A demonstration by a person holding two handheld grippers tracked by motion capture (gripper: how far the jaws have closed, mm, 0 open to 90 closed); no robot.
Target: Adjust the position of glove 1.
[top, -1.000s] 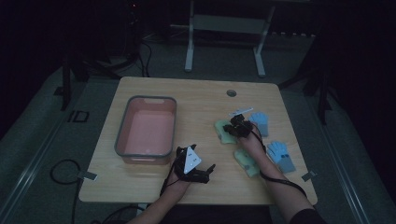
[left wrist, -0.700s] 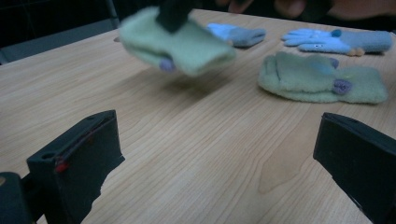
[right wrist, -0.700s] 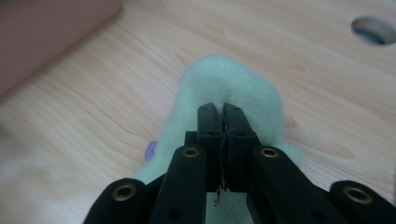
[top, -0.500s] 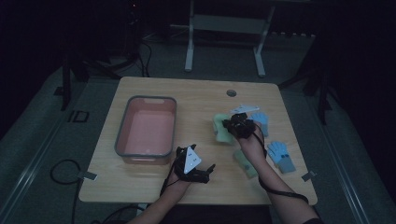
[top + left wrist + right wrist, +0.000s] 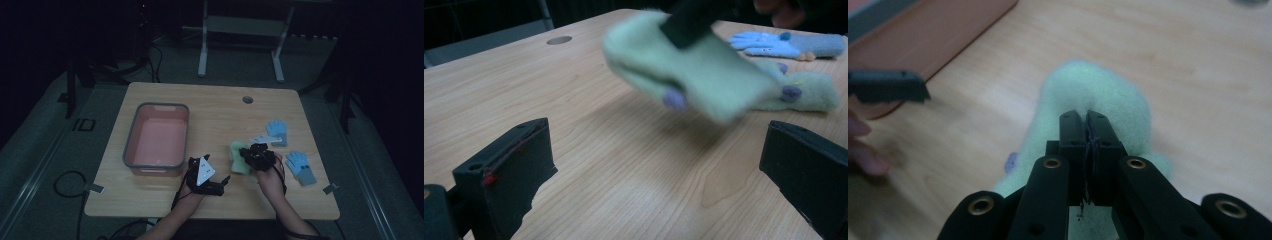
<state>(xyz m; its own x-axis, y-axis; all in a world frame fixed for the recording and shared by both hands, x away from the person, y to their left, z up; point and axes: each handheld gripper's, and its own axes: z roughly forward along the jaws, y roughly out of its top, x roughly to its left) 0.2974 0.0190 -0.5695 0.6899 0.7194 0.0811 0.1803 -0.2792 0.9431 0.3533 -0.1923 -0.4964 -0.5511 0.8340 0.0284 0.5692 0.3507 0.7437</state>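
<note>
A pale green glove [image 5: 1093,90] with purple dots hangs a little above the table, and my right gripper [image 5: 1087,122] is shut on its fabric. From above, that glove [image 5: 239,158] sits just left of the right gripper [image 5: 257,154]. In the left gripper view the same glove [image 5: 704,70] floats blurred in front of my left gripper [image 5: 656,170], whose jaws stand wide open with nothing between them. A second green glove [image 5: 804,92] lies flat on the table behind it. The left gripper [image 5: 216,183] rests low near the table's front edge.
A pink tray [image 5: 131,135] with a grey rim stands at the left, its inside bare. Two blue gloves [image 5: 277,131] [image 5: 300,167] lie at the right, one also in the left gripper view [image 5: 774,44]. A round cable hole [image 5: 247,99] is at the back.
My right gripper has carried the green glove from the glove pile toward the table's front and the left gripper, lifting it off the wood. The left gripper has stayed put.
</note>
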